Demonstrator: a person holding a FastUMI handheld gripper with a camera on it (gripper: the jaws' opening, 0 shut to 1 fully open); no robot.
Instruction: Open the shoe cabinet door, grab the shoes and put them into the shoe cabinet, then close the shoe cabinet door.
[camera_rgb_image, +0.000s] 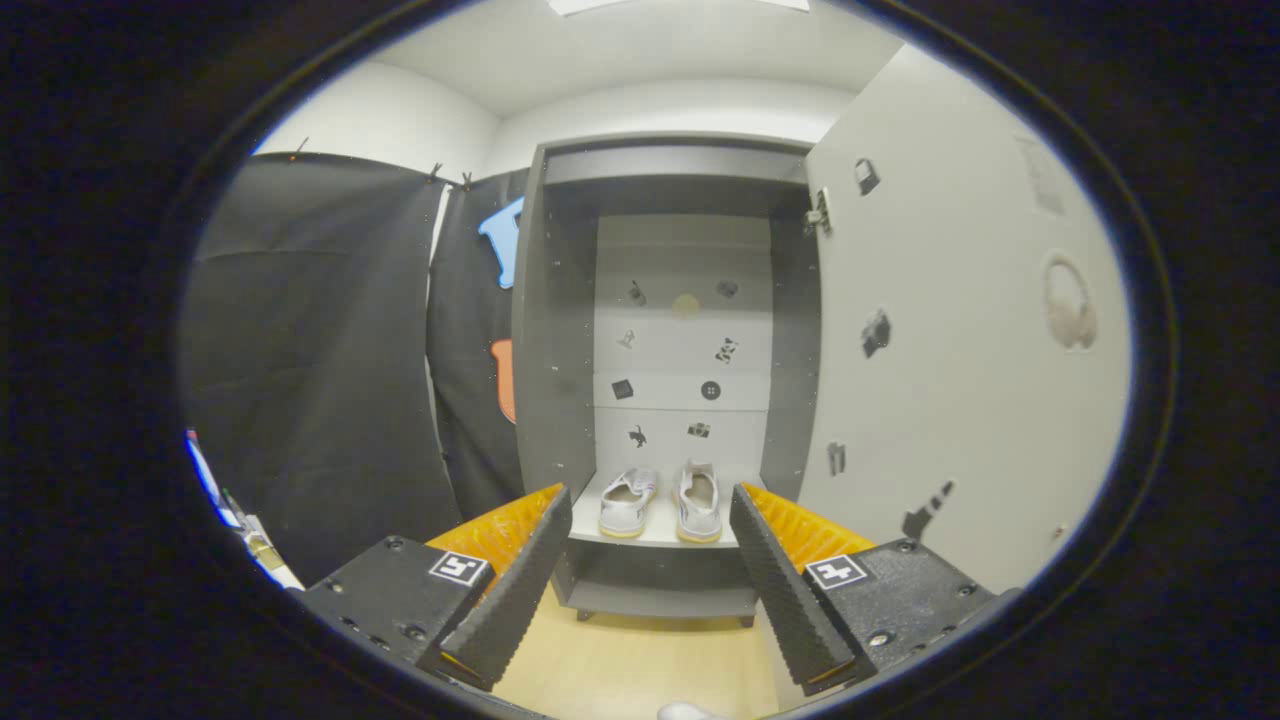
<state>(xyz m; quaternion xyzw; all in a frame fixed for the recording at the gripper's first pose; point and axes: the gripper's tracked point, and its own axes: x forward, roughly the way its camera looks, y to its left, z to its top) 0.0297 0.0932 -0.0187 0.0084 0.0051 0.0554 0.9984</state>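
The shoe cabinet (560, 330) stands ahead with its door (950, 330) swung wide to the right. Two white shoes sit side by side on its lowest shelf (660, 536), heels toward me: the left shoe (627, 502) and the right shoe (698, 501). My gripper (650, 530) is open, fingers spread wide with nothing between them. It hangs in front of the cabinet, a short way back, and the shoes appear in the gap beyond the fingertips.
Small picture stickers dot the cabinet's back panel (683, 340) and the inner face of the door. Black cloth wall (320, 350) hangs left of the cabinet. Light wooden floor (640, 660) runs below the fingers up to the cabinet base.
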